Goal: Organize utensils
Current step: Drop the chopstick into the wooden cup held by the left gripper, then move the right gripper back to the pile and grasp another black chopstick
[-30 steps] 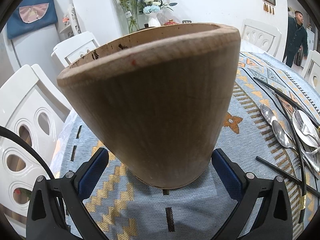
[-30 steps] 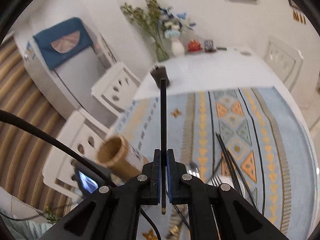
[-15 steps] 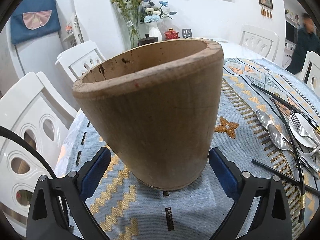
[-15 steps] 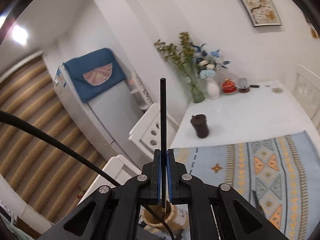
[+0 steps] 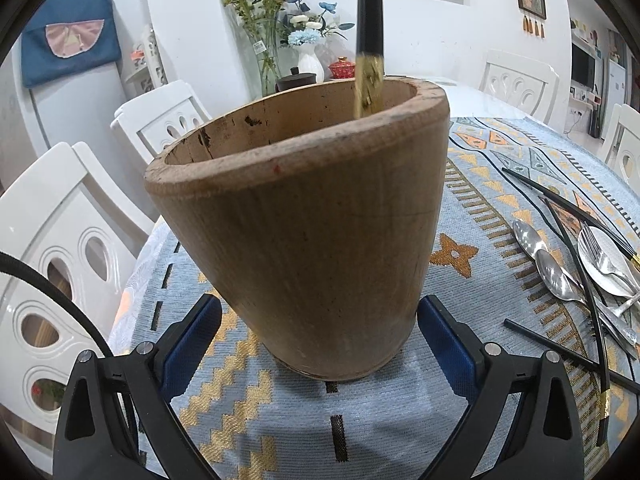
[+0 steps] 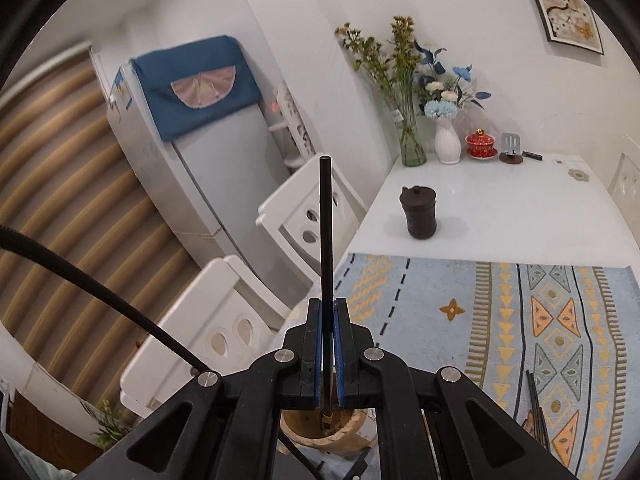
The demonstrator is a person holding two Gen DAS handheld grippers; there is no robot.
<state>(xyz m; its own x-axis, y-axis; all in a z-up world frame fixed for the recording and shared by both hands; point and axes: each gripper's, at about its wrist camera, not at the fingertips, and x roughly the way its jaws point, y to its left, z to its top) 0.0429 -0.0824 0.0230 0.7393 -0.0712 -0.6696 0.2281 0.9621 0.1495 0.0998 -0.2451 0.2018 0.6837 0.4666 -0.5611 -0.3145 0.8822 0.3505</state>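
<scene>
Right tool (image 6: 328,344) clamped tight on a black chopstick (image 6: 325,232), gold tip just inside the mouth of the wooden holder (image 5: 320,220) (tilted on the patterned cloth (image 5: 280,420)). Left tool (image 5: 320,344) open, pads flanking the holder's base, contact unclear. Spoons (image 5: 544,256) and other chopsticks (image 5: 576,264) lie on the surface to the right.

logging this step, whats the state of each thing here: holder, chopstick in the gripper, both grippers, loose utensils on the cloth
wooden holder: tilted, between the open left gripper's fingers
chopstick: clamped in the shut right gripper, gold tip at the holder's mouth
spoons: lying loose on the cloth
other chopsticks: lying loose, not yet gathered
</scene>
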